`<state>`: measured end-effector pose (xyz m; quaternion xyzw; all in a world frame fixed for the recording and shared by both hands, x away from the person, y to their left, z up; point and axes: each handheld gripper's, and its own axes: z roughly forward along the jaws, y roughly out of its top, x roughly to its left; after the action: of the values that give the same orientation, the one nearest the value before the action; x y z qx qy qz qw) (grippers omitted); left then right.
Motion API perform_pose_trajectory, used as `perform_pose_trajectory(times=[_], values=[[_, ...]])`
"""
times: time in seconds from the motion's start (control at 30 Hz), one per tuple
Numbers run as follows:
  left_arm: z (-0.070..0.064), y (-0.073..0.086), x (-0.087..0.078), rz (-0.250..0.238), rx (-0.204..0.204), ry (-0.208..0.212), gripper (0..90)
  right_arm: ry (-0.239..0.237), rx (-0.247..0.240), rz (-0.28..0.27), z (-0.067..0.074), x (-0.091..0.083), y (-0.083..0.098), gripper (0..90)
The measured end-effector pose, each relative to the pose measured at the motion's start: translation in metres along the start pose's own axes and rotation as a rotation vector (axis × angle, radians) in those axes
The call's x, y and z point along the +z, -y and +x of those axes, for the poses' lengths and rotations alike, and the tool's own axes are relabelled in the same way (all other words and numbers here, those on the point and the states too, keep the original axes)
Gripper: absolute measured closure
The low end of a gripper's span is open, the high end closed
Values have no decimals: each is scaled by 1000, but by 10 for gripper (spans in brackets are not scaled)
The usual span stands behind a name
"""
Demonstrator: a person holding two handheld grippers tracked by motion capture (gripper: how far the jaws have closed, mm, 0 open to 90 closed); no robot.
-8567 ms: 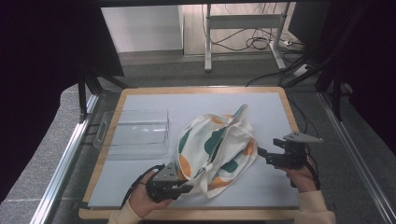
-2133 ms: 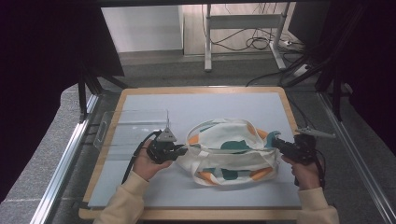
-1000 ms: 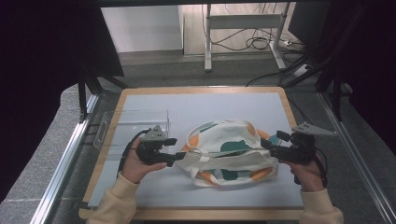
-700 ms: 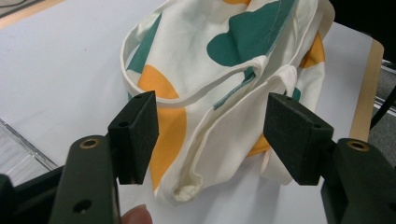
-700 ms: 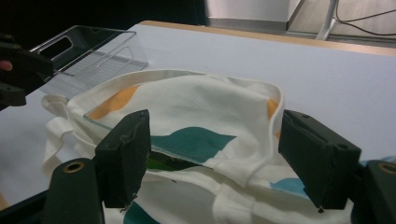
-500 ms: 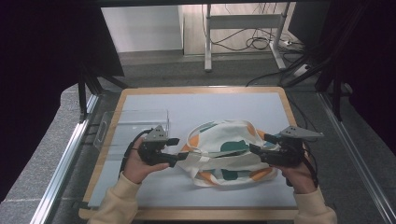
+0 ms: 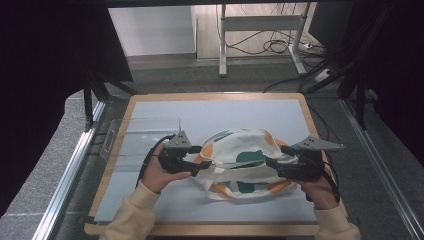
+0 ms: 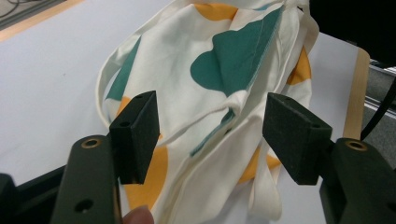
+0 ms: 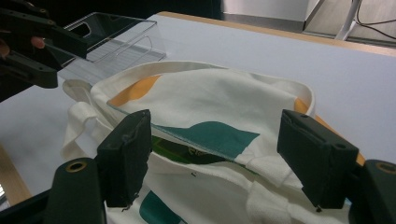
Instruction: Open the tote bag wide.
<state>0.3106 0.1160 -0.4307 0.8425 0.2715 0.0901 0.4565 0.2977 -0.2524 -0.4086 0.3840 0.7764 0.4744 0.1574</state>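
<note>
Worktop (image 7: 165,112), pale mat in a wooden frame; a clear plastic tray (image 7: 142,136) sits at its left edge. Mid-worktop lies my job, the cloth tote bag (image 7: 245,162), cream with green and orange shapes, crumpled, its long axis running left to right between my two hands. My left gripper (image 7: 197,160) sits at the bag's left end, my right gripper (image 7: 272,161) at its right end; both point inward toward each other, roughly level, forearms coming up from the near edge. Neither is clearly nearer.

Left gripper view: the fingers (image 8: 137,133) stand wide, cloth bunched in the gap, no pad pressing on it, so nothing held. Right gripper view: fingers (image 9: 128,156) also spread wide, straddling the bag's open rim (image 9: 205,123) without pinching. I judge the next move turns on closing each side onto that rim.
</note>
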Motion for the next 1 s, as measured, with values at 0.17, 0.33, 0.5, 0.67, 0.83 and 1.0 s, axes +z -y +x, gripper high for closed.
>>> perform_pose_trajectory(times=[0.17,0.33,0.5,0.67,0.83,1.0], values=[[-2,-13,13,31,30,28,394,-1,0,-4,0,0,0,264],[-1,-24,25,46,42,49,404,-5,-2,-4,2,0,0,264],[-2,-32,29,34,38,72,404,-12,-5,1,5,0,0,264],[-1,-35,33,45,46,86,424,-13,-8,1,7,1,0,264],[-1,-38,37,59,58,108,441,-13,-7,5,9,2,0,261],[-3,-40,46,85,79,120,460,-11,-8,8,9,3,0,261]])
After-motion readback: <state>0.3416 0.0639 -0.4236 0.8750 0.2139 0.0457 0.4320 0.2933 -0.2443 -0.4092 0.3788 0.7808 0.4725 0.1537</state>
